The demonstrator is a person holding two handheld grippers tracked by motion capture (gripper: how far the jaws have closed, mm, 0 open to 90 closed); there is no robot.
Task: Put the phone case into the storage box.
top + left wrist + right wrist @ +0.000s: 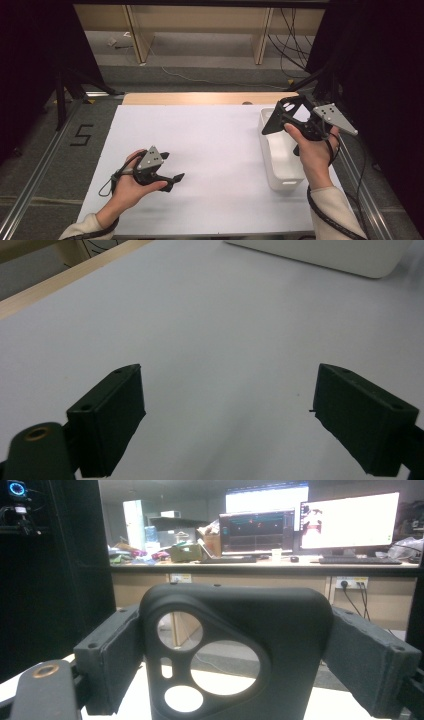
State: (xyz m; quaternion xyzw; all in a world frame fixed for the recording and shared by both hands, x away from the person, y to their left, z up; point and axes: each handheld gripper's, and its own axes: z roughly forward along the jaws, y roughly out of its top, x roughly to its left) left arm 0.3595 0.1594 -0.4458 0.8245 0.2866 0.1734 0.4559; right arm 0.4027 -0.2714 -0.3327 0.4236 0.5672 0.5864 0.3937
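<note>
Above the white rectangular plastic bin (280,160) at the table's (210,150) right edge, the right tongs (280,117) are clamped on a black soft phone case (235,650) with camera cutouts (gripped by its side edges). It could flex and slip free. The left tongs (172,180) rest low, jaws apart and empty.

White sheet (210,150) covers bench. White bin (281,165) at sheet's right edge. Wooden strip (200,98) behind sheet. Black "5" mark (81,135) on floor left of sheet. Monitors (345,520) on far desk.
</note>
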